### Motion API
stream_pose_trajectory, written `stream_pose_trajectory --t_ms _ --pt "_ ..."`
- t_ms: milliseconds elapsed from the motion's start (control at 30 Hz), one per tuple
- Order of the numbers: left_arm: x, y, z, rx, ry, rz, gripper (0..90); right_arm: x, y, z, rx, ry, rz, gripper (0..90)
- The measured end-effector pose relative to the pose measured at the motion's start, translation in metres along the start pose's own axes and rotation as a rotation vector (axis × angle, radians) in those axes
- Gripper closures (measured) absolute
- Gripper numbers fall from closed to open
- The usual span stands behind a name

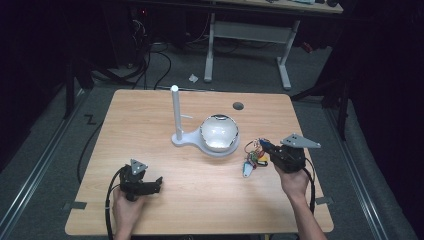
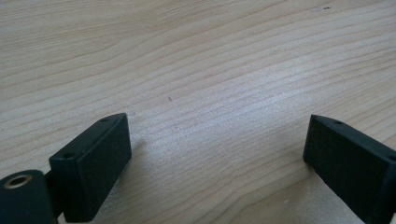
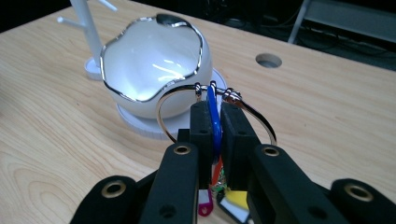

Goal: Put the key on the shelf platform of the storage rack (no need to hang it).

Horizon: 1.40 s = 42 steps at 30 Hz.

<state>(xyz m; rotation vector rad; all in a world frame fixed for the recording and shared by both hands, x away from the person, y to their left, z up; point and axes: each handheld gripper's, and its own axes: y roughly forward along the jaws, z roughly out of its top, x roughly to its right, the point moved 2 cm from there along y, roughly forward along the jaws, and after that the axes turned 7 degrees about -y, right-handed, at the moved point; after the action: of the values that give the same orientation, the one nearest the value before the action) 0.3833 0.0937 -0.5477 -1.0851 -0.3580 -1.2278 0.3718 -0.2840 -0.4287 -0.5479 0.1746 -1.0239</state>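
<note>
A lab or test room — a light wooden table (image 1: 150,120) stands alone on grey carpet (image 1: 45,150) in a dark room; black cables (image 1: 155,60) trail over the floor behind it; a white-legged desk (image 1: 250,35) stands beyond — no household furnishings.

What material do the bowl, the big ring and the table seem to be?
Bowl: probably glazed ceramic or glass, glossy white with bright reflections and a silvery wavy rim. Ring: likely metal, thin and shiny; the right hand-held gripper clamps a blue tag on it. Table: light wood or wood-look laminate, matte, visible grain.
</note>
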Motion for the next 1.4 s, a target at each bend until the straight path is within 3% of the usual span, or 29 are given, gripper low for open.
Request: stream_pose_trajectory --t_ms 500,1033,1400 --pt "0.0 0.0 0.0 0.0 -0.001 0.001 8.0 -0.007 -0.022 0.046 0.086 -0.056 0.045 84.6" --pt "0.0 0.0 0.0 0.0 0.0 0.0 8.0 -0.012 -0.027 0.085 0.135 -0.086 0.104 84.6" --pt "0.0 0.0 0.0 0.0 -0.001 0.0 8.0 -0.018 -0.02 0.106 0.149 -0.094 0.147 84.6"
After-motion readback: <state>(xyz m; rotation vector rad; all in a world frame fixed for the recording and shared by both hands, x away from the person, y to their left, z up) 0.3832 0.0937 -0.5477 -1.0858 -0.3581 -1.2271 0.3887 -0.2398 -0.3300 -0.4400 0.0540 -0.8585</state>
